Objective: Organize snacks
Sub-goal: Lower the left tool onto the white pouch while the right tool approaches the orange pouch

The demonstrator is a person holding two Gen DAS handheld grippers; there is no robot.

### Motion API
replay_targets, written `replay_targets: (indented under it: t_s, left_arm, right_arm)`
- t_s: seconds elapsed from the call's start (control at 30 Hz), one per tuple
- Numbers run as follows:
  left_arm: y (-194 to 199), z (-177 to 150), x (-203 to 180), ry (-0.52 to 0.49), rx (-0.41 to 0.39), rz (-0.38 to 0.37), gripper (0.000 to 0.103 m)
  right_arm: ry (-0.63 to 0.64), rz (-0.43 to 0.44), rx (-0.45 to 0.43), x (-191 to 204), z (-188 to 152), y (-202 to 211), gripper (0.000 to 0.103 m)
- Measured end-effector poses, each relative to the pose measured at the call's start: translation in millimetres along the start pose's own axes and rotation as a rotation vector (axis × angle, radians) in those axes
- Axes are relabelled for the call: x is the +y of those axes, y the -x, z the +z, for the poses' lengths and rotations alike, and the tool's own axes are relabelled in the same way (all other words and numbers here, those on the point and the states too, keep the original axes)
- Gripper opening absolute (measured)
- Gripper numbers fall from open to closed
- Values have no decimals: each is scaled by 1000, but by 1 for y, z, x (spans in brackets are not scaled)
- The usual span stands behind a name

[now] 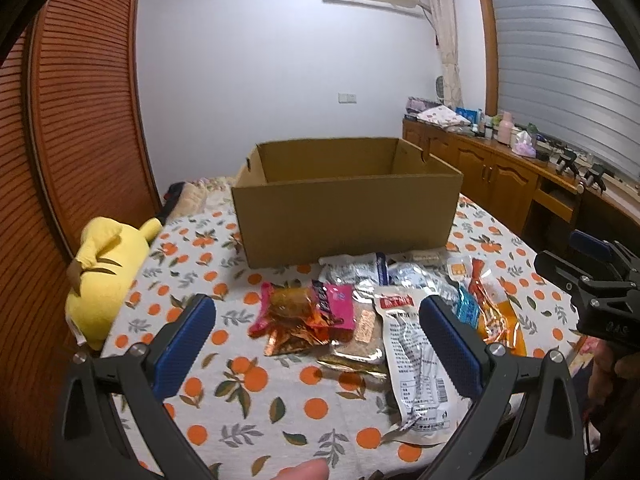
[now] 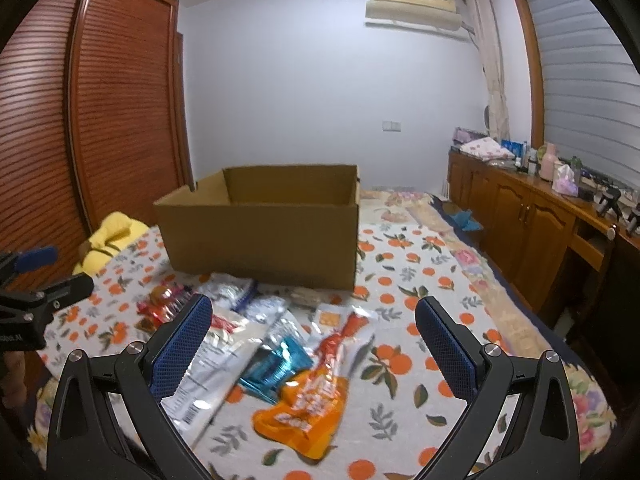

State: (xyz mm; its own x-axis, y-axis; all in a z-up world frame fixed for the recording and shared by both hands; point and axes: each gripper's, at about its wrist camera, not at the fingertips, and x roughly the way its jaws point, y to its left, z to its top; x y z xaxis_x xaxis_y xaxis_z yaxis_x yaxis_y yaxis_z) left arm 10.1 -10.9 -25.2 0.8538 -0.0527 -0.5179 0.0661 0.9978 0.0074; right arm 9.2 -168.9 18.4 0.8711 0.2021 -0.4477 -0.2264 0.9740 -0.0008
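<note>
An open brown cardboard box [image 1: 344, 216] stands on the bed; it also shows in the right wrist view [image 2: 260, 232]. Several snack packets lie in front of it: a pink and orange packet [image 1: 304, 314], a long white pouch [image 1: 416, 364], a silver packet [image 1: 352, 270], an orange pouch [image 2: 308, 404], a blue packet [image 2: 276, 364]. My left gripper [image 1: 316, 320] is open and empty above the packets. My right gripper [image 2: 314, 324] is open and empty above the orange and blue packets. The right gripper also appears at the right edge of the left wrist view [image 1: 592, 280].
The bed cover [image 2: 404, 360] has an orange-fruit print. A yellow plush toy [image 1: 104, 276] lies at the bed's left edge. A wooden slatted wardrobe [image 1: 80, 120] stands on the left. A wooden cabinet [image 2: 532, 232] with bottles runs along the right under the window.
</note>
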Motion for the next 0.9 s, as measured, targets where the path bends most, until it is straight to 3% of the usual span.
replay_targets:
  t_s: [0.4,0.67,0.9]
  left_arm:
    - [-39,-19,-13,-9,124,-99,101]
    - [-64,-29,-24,-7,222,-173,98]
    - [-78,-33,-34,-18,286,-213,96]
  right_arm:
    - [-30,36,153,-43,-34,-26,99]
    - [-62,145,288,-47,-55,-57,76]
    - [-61,204,362,-38,-55,-83,68]
